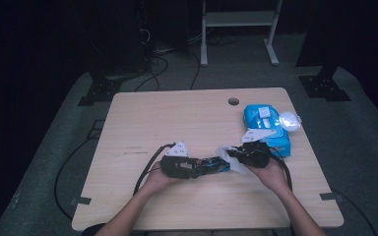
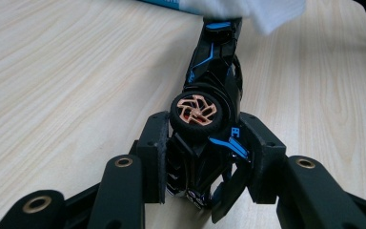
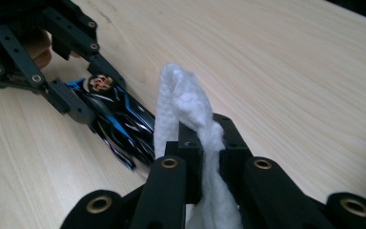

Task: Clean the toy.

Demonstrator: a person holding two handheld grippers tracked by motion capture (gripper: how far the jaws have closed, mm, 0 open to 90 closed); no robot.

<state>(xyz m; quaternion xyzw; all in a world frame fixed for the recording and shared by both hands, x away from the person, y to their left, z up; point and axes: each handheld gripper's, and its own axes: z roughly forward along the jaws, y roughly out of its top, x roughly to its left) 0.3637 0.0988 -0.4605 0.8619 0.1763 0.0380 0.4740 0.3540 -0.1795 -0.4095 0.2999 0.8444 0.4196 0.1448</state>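
Left claw pinches black-and-blue toy car, right claw pinches white wipe; hard wiping could twist car loose.

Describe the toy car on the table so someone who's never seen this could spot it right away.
On the pale wooden table, look near the front edge between the two hands. The left gripper clamps a black toy car with blue stripes and copper-spoked wheels; its neighbours are a white wipe and a blue packet.

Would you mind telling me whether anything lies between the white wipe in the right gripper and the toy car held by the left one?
Nothing visible does. The right gripper pinches the white wipe, the left gripper clamps the toy car, and the wipe hangs right at the car's free end with bare table around them.
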